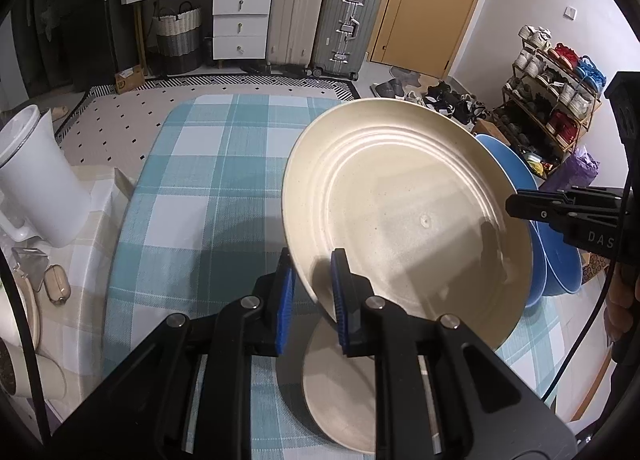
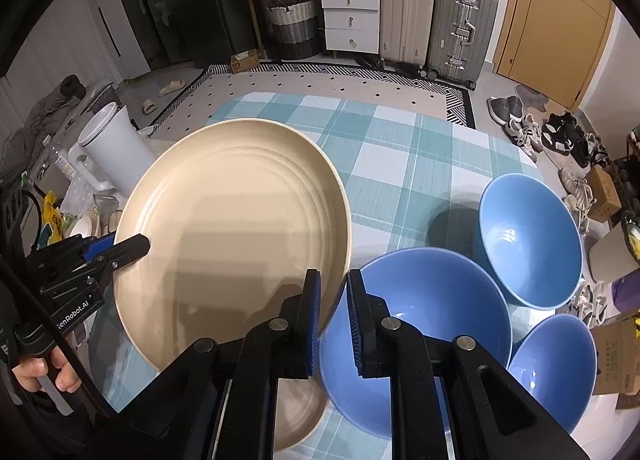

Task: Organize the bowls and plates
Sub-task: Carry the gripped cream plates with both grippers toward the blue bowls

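Observation:
A large cream plate [image 1: 404,212] is held tilted above the table, and it fills the left of the right wrist view [image 2: 236,228]. My left gripper [image 1: 314,296] is shut on its near-left rim. My right gripper [image 2: 334,320] is shut on its opposite rim, and shows at the right edge in the left wrist view [image 1: 516,206]. A second cream plate [image 1: 340,376] lies flat on the cloth under the held one [image 2: 296,416]. Three blue bowls stand to the right: a near one [image 2: 424,324], a far one [image 2: 528,240] and a small one [image 2: 556,364].
The table has a teal checked cloth [image 1: 208,188]. A white jug [image 1: 36,180] and small items stand on a side surface to the left. Suitcases [image 1: 320,24], drawers, a door and a shoe rack [image 1: 552,100] are beyond the table.

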Tool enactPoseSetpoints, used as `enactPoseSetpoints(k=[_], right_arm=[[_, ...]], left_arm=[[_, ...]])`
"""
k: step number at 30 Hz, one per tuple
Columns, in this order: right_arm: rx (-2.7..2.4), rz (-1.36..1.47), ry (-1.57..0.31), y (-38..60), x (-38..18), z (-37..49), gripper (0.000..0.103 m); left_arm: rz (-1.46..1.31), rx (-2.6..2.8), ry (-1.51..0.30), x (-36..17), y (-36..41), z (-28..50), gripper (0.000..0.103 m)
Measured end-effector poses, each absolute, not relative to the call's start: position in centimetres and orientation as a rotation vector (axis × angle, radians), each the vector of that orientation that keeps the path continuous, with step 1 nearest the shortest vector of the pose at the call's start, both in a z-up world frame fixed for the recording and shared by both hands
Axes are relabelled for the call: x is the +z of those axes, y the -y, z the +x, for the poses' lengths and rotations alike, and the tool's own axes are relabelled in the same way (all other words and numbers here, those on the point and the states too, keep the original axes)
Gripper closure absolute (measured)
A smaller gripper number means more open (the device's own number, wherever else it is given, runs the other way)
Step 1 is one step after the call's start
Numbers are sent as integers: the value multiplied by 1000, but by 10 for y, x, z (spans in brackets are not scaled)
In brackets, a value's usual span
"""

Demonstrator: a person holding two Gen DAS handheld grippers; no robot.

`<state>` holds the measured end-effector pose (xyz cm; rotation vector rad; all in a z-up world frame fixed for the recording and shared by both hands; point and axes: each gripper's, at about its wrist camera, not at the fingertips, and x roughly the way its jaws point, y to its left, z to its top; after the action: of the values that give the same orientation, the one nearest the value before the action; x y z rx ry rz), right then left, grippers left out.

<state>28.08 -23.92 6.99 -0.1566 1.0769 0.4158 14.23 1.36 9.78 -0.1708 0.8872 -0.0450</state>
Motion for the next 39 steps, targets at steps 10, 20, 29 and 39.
enactPoseSetpoints(k=[10, 20, 29, 39], right_arm=[[428, -141, -1050, 243, 76, 257, 89], [444, -124, -1035, 251, 74, 232, 89], [453, -100, -1041, 259, 62, 215, 89], [476, -99, -1019, 261, 59, 196, 89]], left_arm=[[-156, -45, -869, 105, -10, 114, 89], [-148, -54, -866, 102, -5, 92, 89], [-140, -61, -878, 93, 1, 81, 89], [-135, -62, -880, 82, 1, 67, 88]])
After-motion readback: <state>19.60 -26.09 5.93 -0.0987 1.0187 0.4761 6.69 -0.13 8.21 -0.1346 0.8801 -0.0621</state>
